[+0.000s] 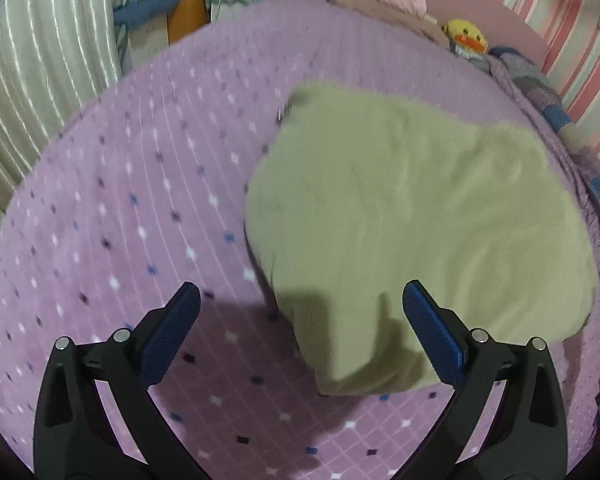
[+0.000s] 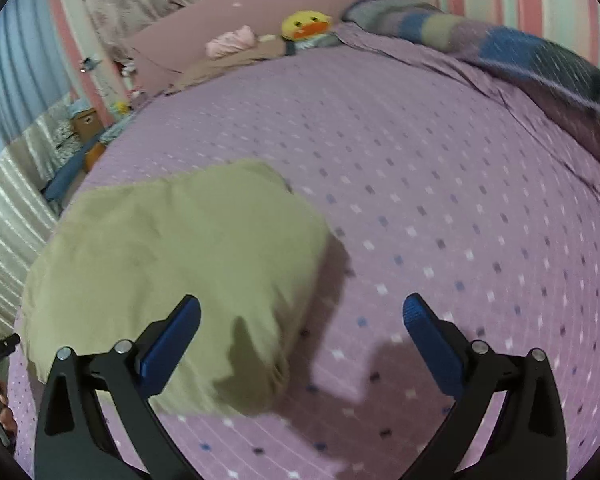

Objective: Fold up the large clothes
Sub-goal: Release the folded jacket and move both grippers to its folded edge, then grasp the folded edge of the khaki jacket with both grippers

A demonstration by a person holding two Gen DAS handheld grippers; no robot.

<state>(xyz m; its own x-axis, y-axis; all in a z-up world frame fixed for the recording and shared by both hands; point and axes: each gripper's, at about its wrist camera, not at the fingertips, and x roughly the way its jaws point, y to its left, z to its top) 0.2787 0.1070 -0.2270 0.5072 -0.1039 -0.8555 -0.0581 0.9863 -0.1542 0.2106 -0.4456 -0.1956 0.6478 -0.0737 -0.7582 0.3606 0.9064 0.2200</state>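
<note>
Lying folded on purple bedspread, olive garment, L gripper & R gripper both agape, empty, garment's metal bit seen L view only.

Folded olive garment on purple bedspread

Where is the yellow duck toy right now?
The yellow duck toy sits at the bed's far end against the pink headboard, right of the pink bundle.

Black handheld grippers with blue pads

Both left gripper and right gripper have black arms, ribbed blue fingers, silver screws at 7 and 5 o'clock.
</note>
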